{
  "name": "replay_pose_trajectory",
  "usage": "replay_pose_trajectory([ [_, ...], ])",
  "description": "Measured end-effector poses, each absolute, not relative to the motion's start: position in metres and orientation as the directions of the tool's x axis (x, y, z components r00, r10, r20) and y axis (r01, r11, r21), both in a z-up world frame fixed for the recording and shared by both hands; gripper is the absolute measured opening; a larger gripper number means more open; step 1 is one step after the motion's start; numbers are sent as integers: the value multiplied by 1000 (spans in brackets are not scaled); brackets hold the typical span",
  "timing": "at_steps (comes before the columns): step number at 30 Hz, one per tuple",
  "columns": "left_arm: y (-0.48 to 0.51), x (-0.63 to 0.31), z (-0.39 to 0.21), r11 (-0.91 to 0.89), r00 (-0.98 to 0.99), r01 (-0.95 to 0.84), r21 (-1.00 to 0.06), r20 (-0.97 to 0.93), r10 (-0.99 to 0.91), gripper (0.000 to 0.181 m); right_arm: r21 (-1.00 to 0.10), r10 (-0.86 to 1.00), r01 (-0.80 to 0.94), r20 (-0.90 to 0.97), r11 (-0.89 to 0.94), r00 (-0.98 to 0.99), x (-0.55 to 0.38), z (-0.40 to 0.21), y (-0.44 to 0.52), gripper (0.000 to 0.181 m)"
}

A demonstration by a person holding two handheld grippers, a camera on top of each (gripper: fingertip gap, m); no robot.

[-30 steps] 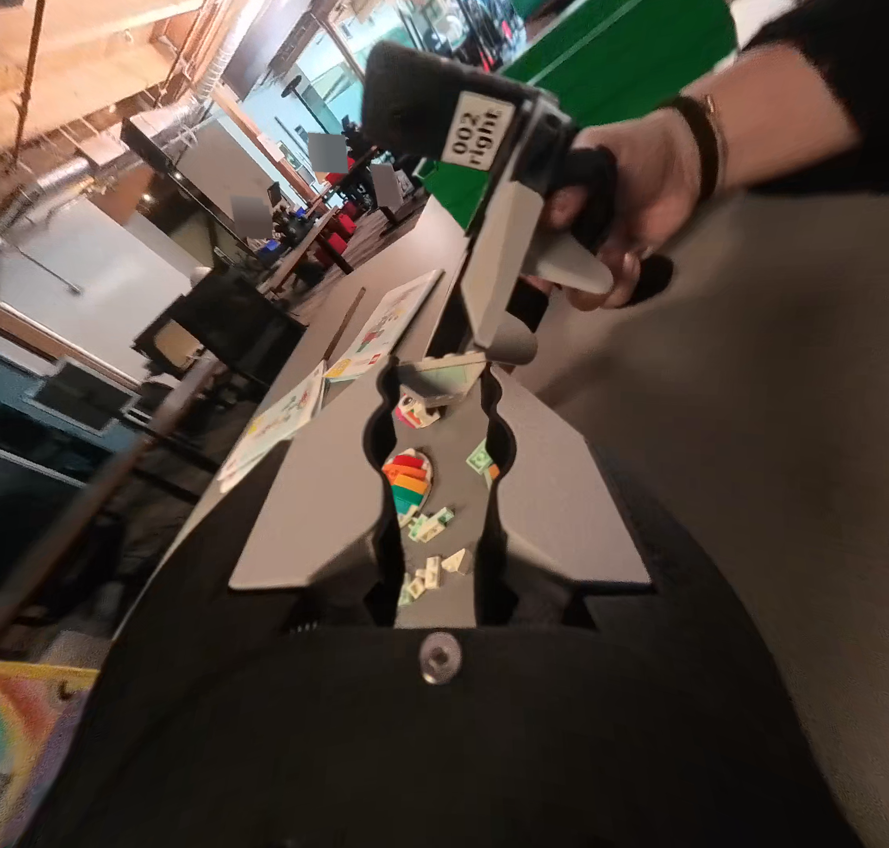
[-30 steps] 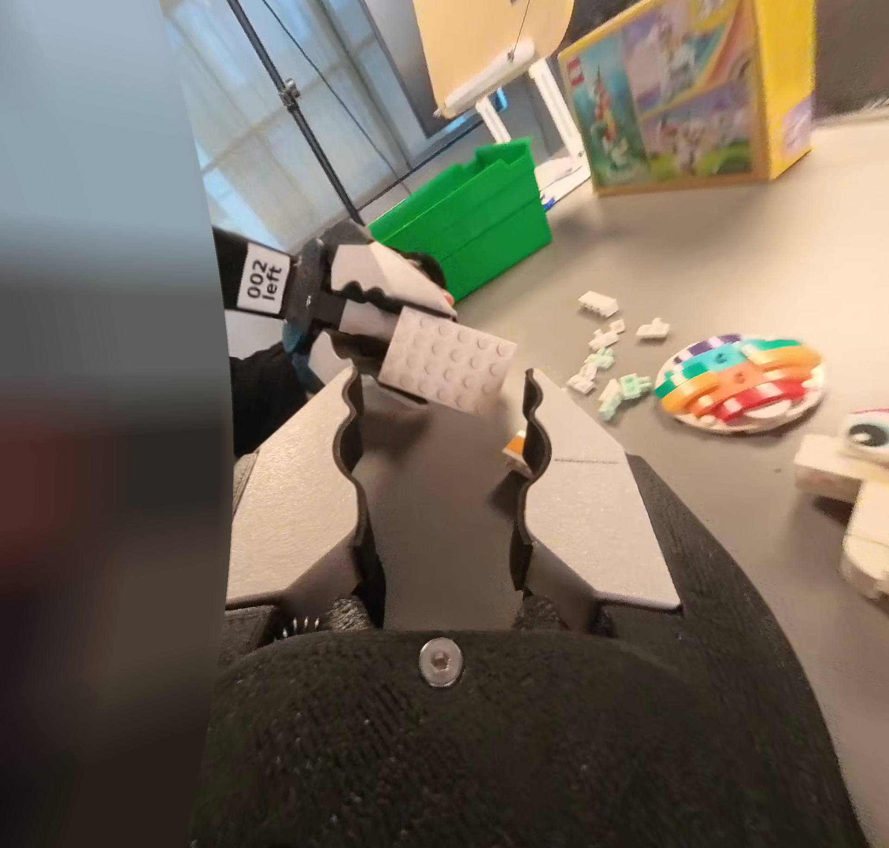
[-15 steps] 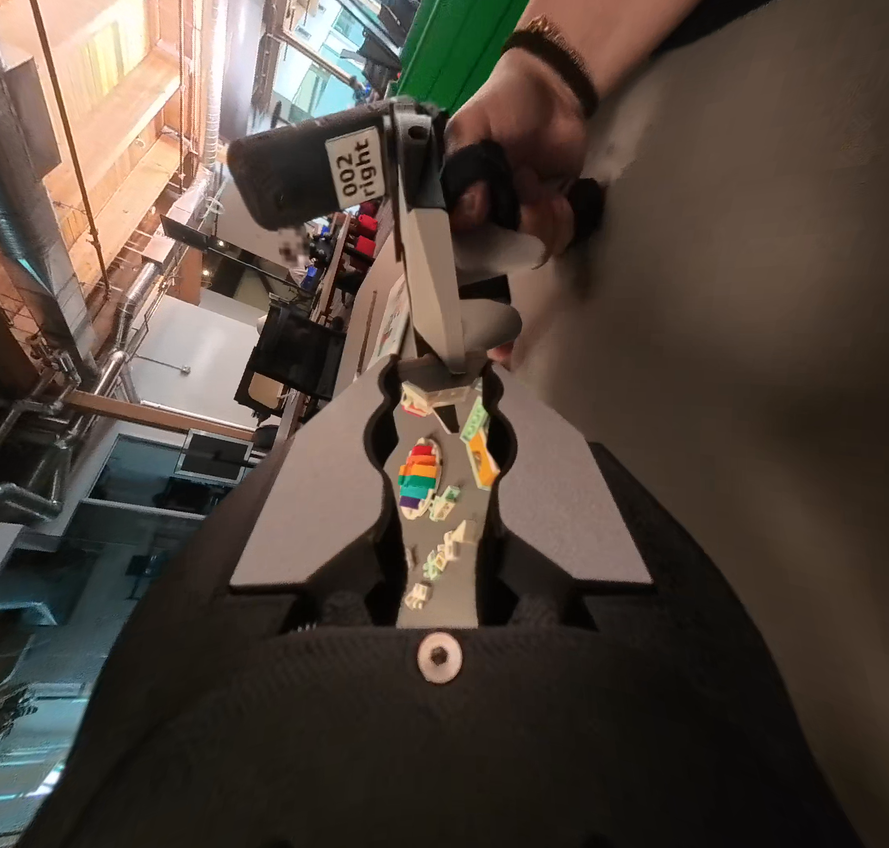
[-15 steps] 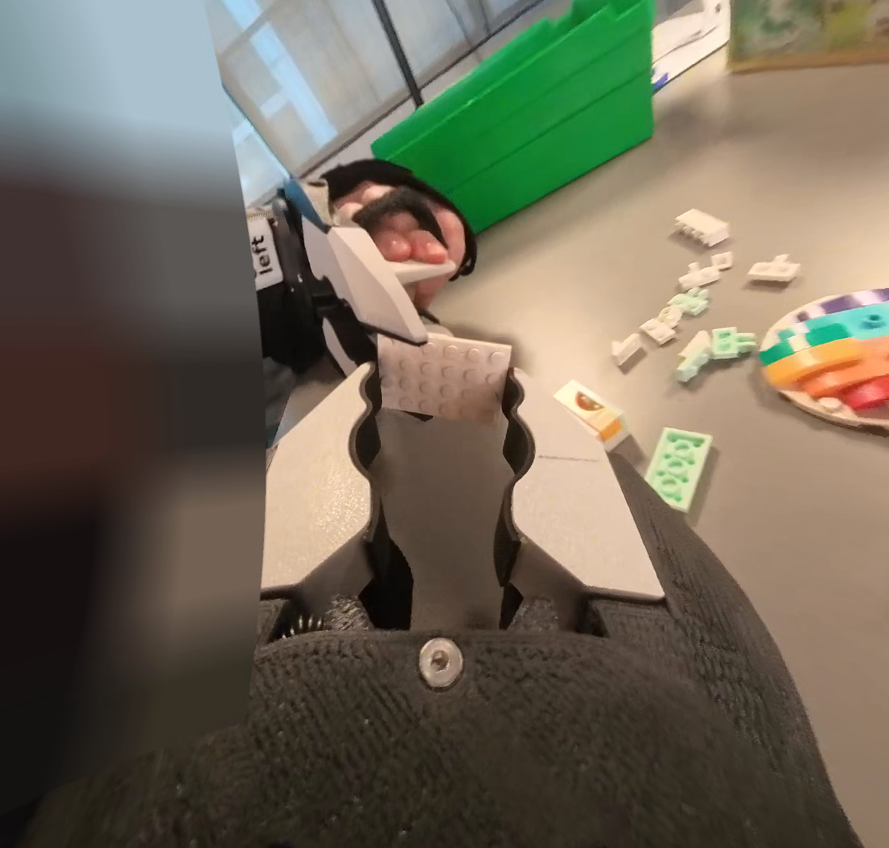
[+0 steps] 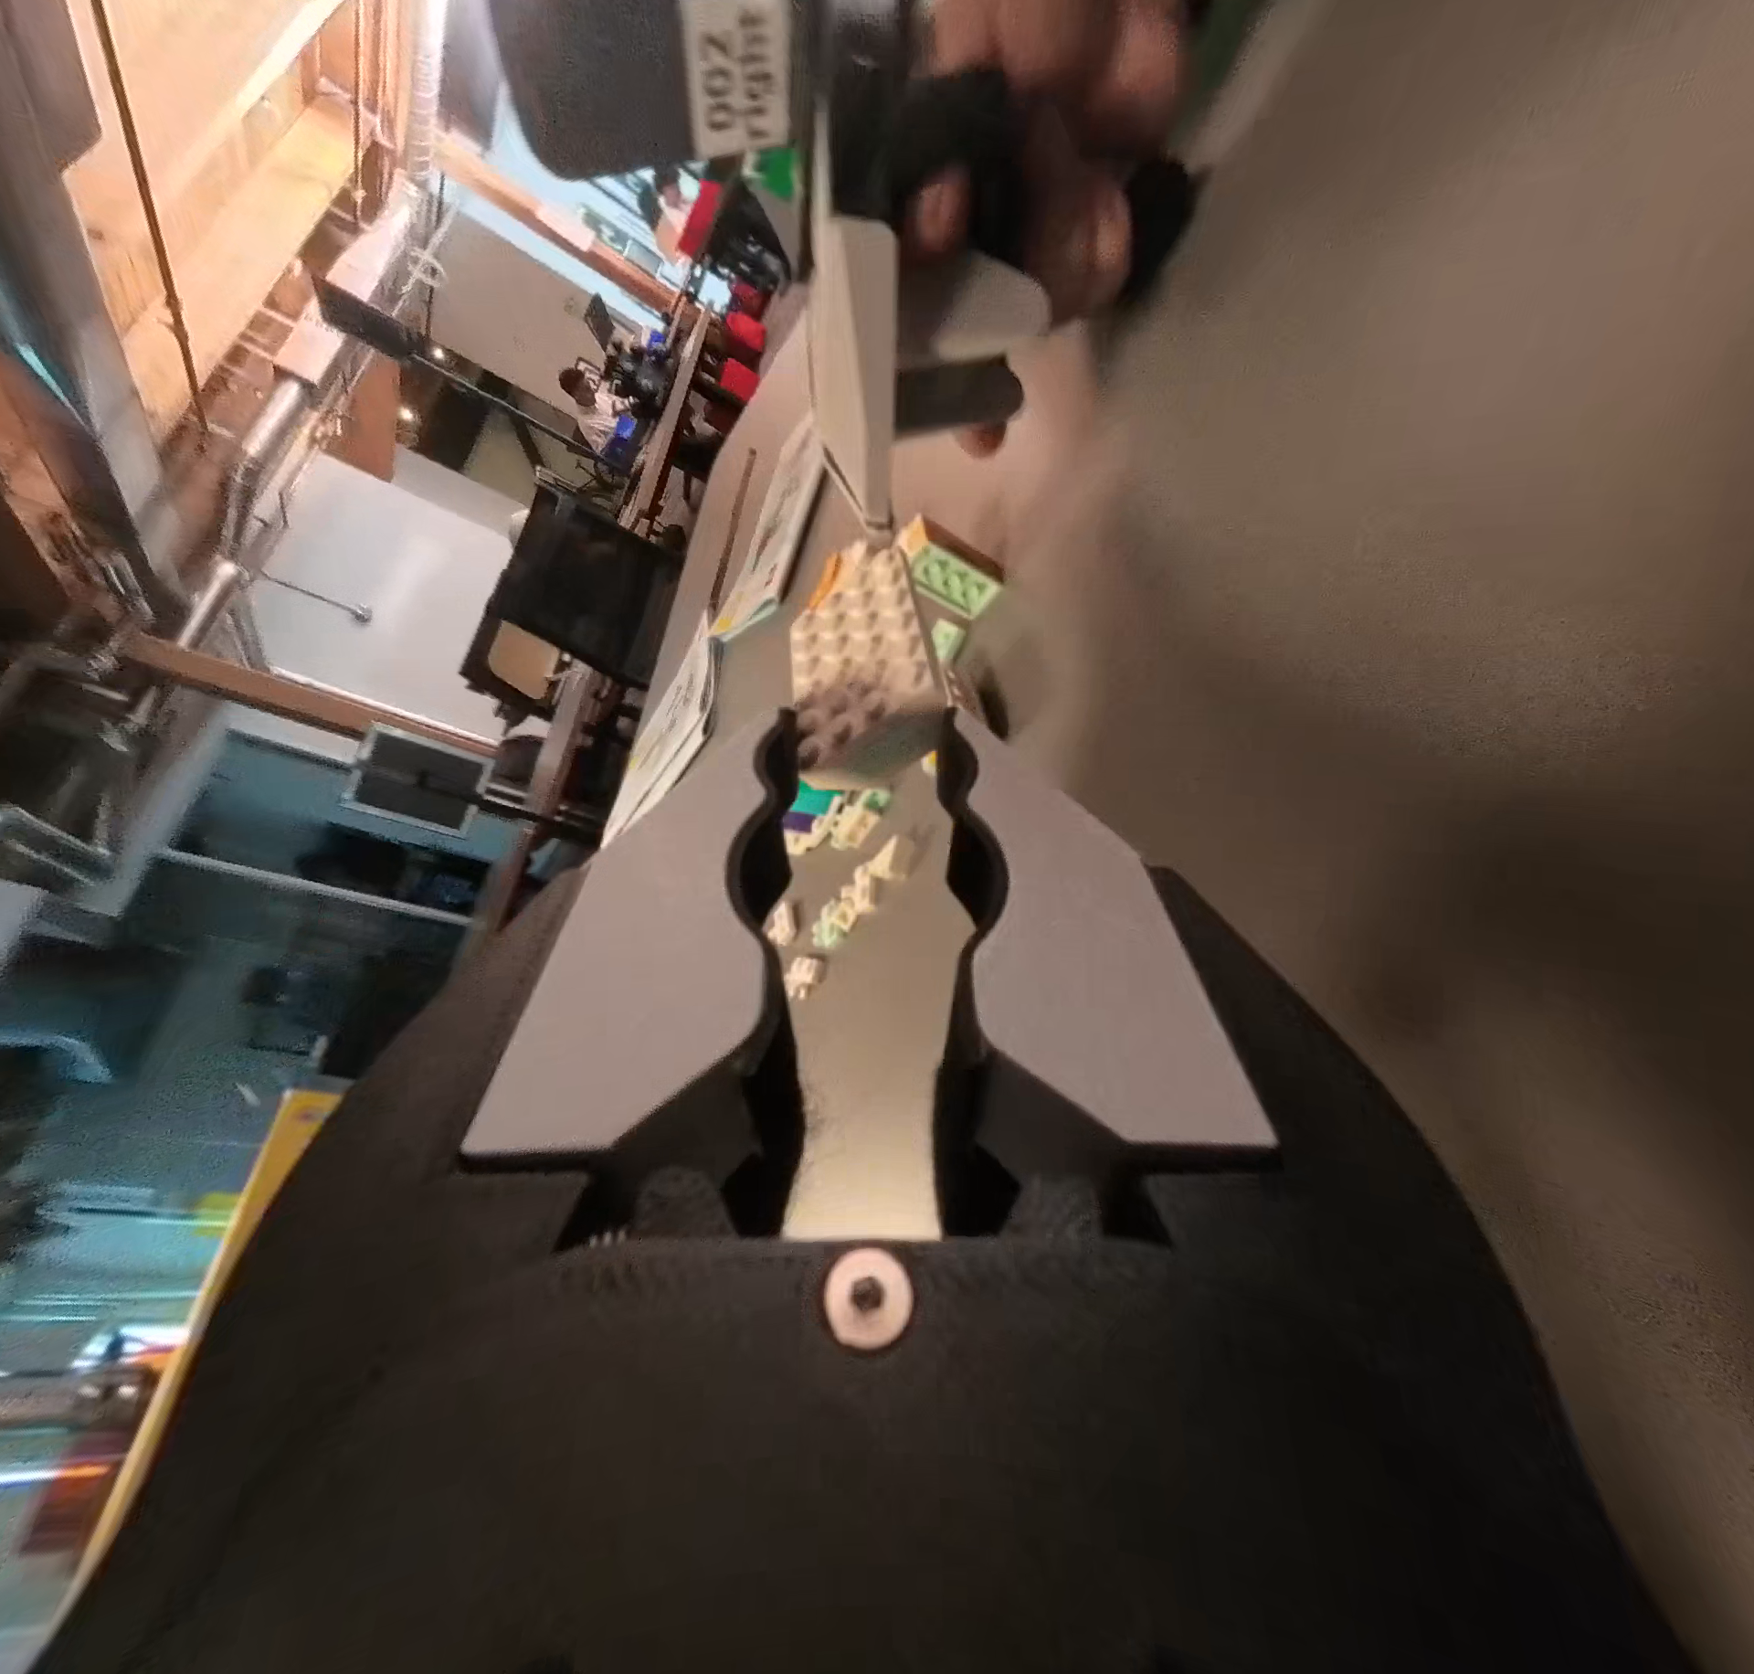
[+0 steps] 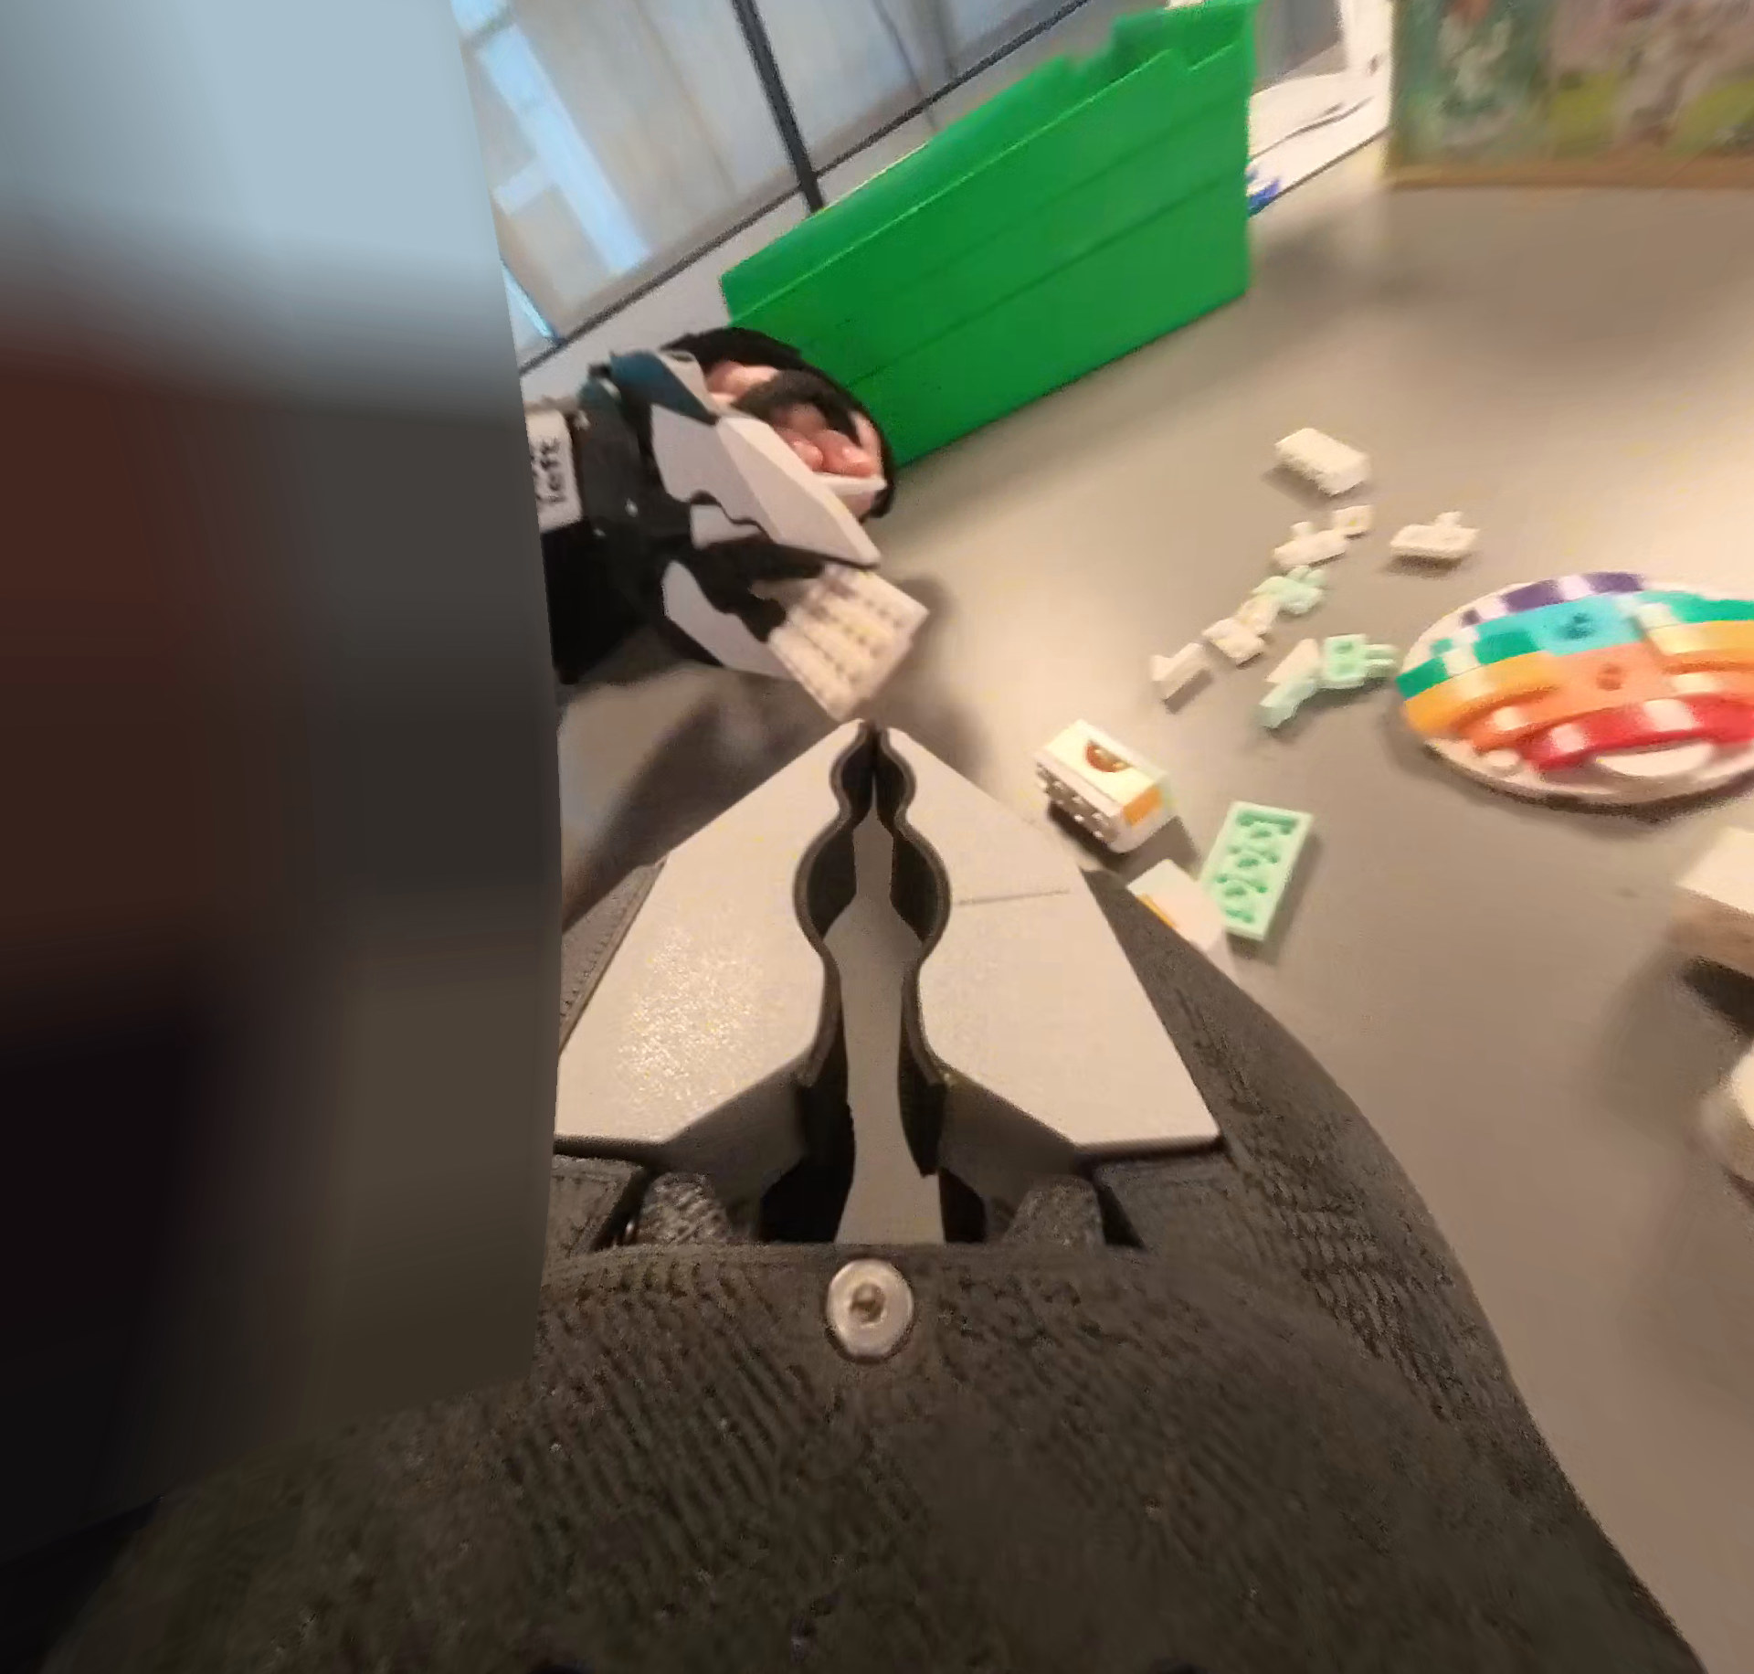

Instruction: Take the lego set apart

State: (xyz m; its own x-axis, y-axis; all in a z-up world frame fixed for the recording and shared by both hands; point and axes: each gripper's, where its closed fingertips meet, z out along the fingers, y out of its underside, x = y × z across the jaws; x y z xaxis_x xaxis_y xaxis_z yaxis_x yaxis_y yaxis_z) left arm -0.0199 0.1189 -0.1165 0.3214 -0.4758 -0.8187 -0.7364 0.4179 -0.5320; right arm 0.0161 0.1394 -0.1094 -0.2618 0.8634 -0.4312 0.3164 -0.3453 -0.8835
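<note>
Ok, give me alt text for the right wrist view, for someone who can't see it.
The right gripper, fingers shut on nothing, points at the left gripper, which holds a white studded lego plate above a grey table. Loose small pieces, a rainbow disc and a green bin lie beyond.

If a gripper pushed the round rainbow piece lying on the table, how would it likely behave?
The round rainbow piece lies flat on the grey table, so it would probably slide, not roll or tip. Its coloured arches look like separate bricks pressed onto a white disc, so a hard shove on one might pop it loose. Plastic on this smooth tabletop likely slides easily.
</note>
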Motion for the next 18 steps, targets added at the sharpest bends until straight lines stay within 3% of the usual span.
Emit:
replay_pose_trajectory([
  [1, 120, -18, -111, 408, 352, -723, -557, -806, -476, 29, -887, 869, 303, -427, -349, -249, 12, -108, 141, 0],
  [2, 122, -15, -109, 397, 360, -723, -565, -799, -482, 29, -883, 871, 298, -434, -362, -231, 7, -109, 142, 0],
  [4, 127, -13, -111, 382, 368, -730, -566, -797, -478, 29, -873, 877, 309, -444, -377, -184, 1, -113, 145, 33],
  [9, 144, -25, -120, 281, 362, -812, -511, -819, -444, 28, -898, 941, 294, -337, -326, 15, -5, -110, 162, 63],
  [18, 157, -42, -145, 118, 407, -836, -536, -749, -523, 28, -957, 993, 284, -30, -60, 110, 8, -103, 182, 54],
])
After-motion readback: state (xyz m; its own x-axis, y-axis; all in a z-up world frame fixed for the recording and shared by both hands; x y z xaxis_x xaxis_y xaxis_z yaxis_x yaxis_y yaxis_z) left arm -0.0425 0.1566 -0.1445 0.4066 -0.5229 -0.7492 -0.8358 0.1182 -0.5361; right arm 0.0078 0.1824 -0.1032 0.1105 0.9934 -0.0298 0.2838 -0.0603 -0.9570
